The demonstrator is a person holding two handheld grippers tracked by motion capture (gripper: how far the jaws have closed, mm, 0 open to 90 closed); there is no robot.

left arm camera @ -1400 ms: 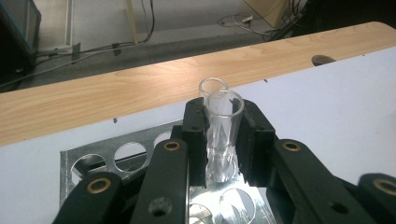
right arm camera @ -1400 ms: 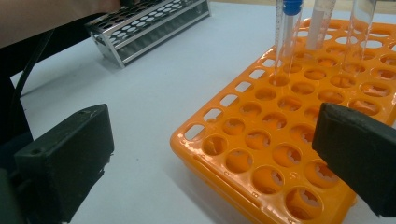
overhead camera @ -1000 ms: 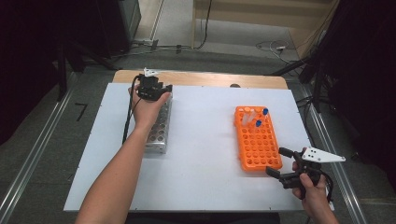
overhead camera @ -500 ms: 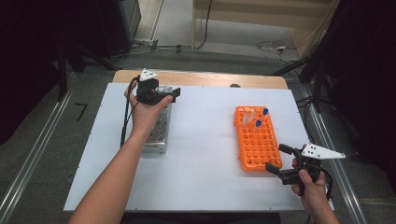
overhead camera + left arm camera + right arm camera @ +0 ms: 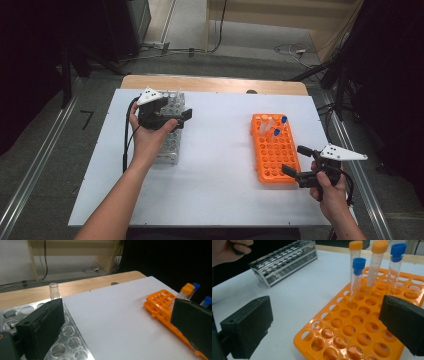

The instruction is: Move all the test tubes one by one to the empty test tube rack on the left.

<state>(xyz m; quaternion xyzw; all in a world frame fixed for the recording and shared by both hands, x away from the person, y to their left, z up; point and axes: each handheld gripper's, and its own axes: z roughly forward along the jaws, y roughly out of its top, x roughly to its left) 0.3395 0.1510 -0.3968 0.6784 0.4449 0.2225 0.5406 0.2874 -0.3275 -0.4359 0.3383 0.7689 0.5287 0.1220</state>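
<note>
bright even light overhead, dark surroundings, slightly soft focus.

On the table point(image 5: 220, 150), the metal rack point(image 5: 170, 145) stands under and just behind the left gripper point(image 5: 182, 117), with a tube point(image 5: 53, 291) upright in a hole at its far end, beyond that gripper's left jaw. The plastic rack point(image 5: 274, 150) lies well to the right of it, just ahead of and left of the right gripper point(image 5: 295, 161). Four capped tubes point(image 5: 358, 277) stand in the far rows of the plastic rack, beyond the right gripper's jaws.
</note>
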